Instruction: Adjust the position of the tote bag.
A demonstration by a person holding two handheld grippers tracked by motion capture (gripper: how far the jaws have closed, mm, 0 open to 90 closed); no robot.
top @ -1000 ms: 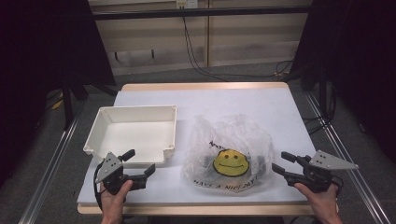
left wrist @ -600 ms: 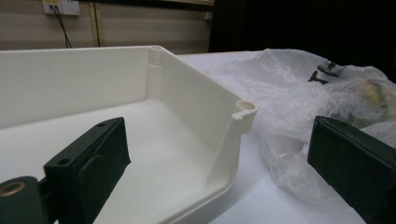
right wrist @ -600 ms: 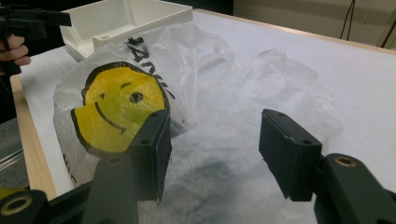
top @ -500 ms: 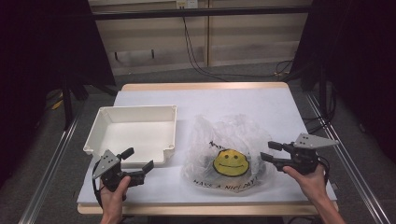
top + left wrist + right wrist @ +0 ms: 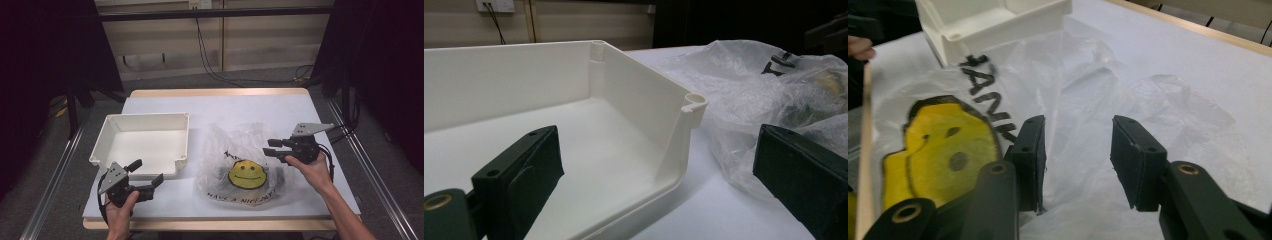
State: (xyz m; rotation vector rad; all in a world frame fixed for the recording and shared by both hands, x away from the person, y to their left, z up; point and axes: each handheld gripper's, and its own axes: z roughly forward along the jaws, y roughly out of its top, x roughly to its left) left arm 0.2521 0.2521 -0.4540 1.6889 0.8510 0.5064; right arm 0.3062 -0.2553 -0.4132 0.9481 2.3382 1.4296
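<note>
progress: nothing moved | plastic bag (image 5: 245, 165) ungripped, right of empty tray (image 5: 142, 142) | right gripper (image 5: 274, 146) jaws parted over bag | left gripper (image 5: 145, 175) jaws wide, near tray

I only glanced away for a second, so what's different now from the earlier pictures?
The right hand-held gripper moved forward and inward from the table's near right corner to the right edge of the smiley plastic bag, jaws open with bag film between them, nothing gripped. The left hand-held gripper, the white tray and the bag stayed put.
</note>
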